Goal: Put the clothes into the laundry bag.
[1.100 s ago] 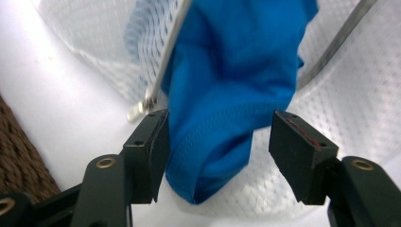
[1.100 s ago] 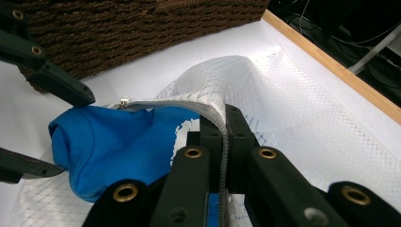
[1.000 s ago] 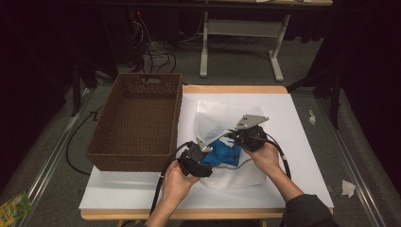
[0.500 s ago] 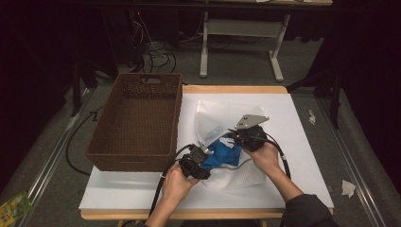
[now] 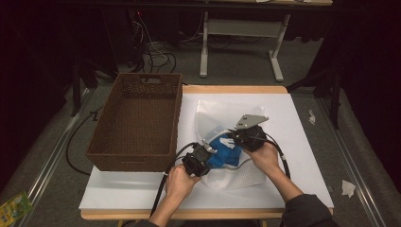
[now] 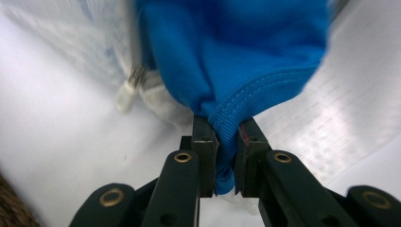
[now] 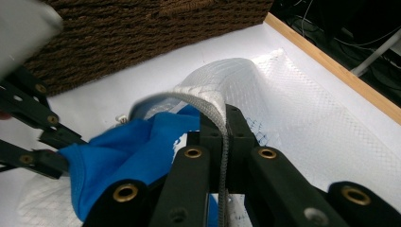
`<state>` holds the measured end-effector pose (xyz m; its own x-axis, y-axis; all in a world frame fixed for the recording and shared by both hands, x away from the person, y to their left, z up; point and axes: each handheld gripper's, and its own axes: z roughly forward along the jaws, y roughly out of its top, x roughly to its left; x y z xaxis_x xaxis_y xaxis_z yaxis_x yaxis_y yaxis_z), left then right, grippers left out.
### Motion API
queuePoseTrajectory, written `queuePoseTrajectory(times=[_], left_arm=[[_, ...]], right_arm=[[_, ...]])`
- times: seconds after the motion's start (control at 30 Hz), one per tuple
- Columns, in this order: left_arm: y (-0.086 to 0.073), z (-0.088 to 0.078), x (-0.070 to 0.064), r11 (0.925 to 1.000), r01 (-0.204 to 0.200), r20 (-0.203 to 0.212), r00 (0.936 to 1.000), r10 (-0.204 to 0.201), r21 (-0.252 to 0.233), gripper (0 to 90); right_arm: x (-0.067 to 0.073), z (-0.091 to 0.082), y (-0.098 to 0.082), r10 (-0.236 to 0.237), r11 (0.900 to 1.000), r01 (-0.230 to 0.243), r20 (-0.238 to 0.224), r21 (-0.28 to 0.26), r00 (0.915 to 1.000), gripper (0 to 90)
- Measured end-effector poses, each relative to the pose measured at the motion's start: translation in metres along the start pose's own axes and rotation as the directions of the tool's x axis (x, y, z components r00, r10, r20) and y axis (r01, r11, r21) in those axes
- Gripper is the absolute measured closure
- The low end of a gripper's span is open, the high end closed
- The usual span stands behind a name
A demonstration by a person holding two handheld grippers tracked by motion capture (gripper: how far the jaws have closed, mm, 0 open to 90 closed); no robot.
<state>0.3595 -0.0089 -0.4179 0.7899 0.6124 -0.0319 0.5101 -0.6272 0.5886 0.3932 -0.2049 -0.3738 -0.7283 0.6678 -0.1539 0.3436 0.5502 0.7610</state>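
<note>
Blue cloth lies partly inside a white mesh bag on the white table cover, just beside the brown wicker basket. At the left, the left gripper clamps the cloth's stitched hem between its jaws; the rest of the cloth rises beyond them, blurred. A small white zipper pull sits left of those jaws. At the right, the right gripper pinches the bag's grey corded rim, which hides much of the cloth behind it.

Probably lab: dark curtains, cables.
</note>
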Motion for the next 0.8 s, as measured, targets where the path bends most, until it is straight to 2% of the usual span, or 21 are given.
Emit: queuePoseTrajectory(times=[0.07, 0.13, 0.33, 0.47, 0.63, 0.8], left_arm=[[0.004, -0.006, -0.002, 0.9985, 0.004, 0.017, 0.9998, -0.003, -0.055, 81.6], [0.009, -0.010, -0.001, 0.9960, 0.015, 0.043, 0.9990, -0.011, -0.088, 81.4], [0.023, -0.013, -0.001, 0.9932, 0.020, 0.069, 0.9975, -0.012, -0.114, 79.8], [0.029, -0.014, -0.002, 0.9893, 0.033, 0.046, 0.9986, -0.027, -0.142, 80.6], [0.035, -0.002, 0.002, 0.9856, 0.051, -0.010, 0.9985, -0.053, -0.161, 82.0], [0.041, 0.009, 0.004, 0.9787, 0.063, -0.076, 0.9940, -0.079, -0.195, 83.5]], right_arm=[[0.000, 0.000, 0.001, -0.005, 1.000, 0.005, 0.000, -0.002, 1.0000, 89.5], [0.000, 0.000, 0.002, -0.010, 1.000, 0.010, -0.003, -0.002, 0.9999, 89.6], [0.002, -0.004, 0.006, -0.019, 1.000, 0.019, -0.005, -0.008, 0.9998, 89.6], [0.003, -0.004, 0.007, -0.021, 1.000, 0.021, -0.007, -0.012, 0.9997, 89.5], [0.004, -0.005, 0.008, -0.028, 0.999, 0.027, -0.007, -0.020, 0.9996, 89.6], [0.003, -0.009, 0.009, -0.039, 0.999, 0.039, -0.002, -0.022, 0.9992, 89.6]])
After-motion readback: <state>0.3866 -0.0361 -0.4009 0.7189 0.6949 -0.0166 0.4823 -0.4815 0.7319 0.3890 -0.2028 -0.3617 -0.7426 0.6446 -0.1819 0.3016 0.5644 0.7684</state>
